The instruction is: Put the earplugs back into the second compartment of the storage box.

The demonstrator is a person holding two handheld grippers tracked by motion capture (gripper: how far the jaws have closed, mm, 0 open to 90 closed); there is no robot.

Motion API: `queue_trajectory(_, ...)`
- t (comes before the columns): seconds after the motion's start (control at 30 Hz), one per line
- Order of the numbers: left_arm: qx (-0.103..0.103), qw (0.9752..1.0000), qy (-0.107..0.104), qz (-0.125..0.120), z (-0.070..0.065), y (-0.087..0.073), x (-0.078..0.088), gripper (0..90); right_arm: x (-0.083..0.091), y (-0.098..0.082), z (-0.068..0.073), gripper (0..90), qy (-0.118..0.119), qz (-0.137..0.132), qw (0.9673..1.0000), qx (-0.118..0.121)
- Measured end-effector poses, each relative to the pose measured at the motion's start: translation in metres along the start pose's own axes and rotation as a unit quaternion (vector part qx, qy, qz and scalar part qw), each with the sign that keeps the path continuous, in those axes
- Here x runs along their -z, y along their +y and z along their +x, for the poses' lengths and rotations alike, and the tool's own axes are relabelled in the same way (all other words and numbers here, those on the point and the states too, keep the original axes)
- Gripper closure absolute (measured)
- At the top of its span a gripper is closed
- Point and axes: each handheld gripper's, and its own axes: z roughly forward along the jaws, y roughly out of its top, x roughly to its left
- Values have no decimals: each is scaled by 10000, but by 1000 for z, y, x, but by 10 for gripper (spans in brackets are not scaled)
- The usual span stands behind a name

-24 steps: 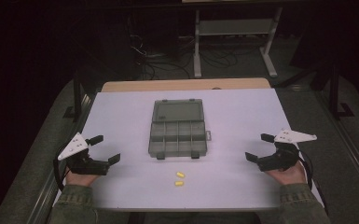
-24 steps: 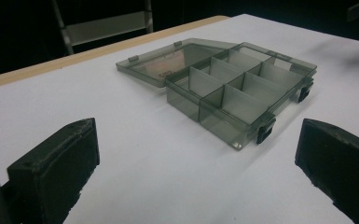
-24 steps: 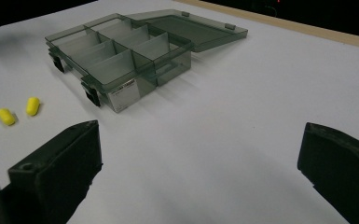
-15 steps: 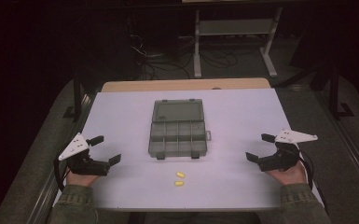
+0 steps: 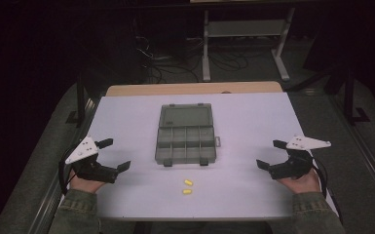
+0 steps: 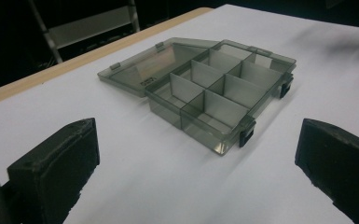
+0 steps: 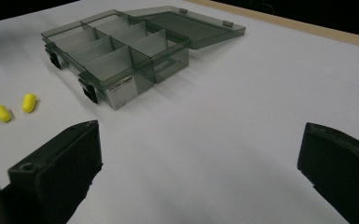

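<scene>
A smoky compartment box (image 5: 186, 141) sits in the middle of the white bench (image 5: 253, 122), its lid (image 5: 185, 116) folded flat on the far side. Two yellow capsules (image 5: 187, 186) lie side by side on bare bench just in front of the box, between the two hands and well apart from both. The left hand-held gripper (image 5: 113, 155) rests at the left edge, released, with nothing between its jaws; the right hand-held gripper (image 5: 271, 154) at the right edge is likewise released and empty. Nothing lies between either gripper and the capsules. Beyond the bench stands a metal shelf frame (image 5: 246, 34) amid floor cables (image 5: 170, 61).
</scene>
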Motion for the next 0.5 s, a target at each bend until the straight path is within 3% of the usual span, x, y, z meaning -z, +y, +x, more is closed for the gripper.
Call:
queue_trajectory(0.2,-98,9997,-174,106,-3,11,-5,0,0,0,0,0,3,12,10000,0)
queue_trajectory(0.5,-506,9972,-412,364,-18,32,-20,0,1,0,1,0,56,-23,10000,15)
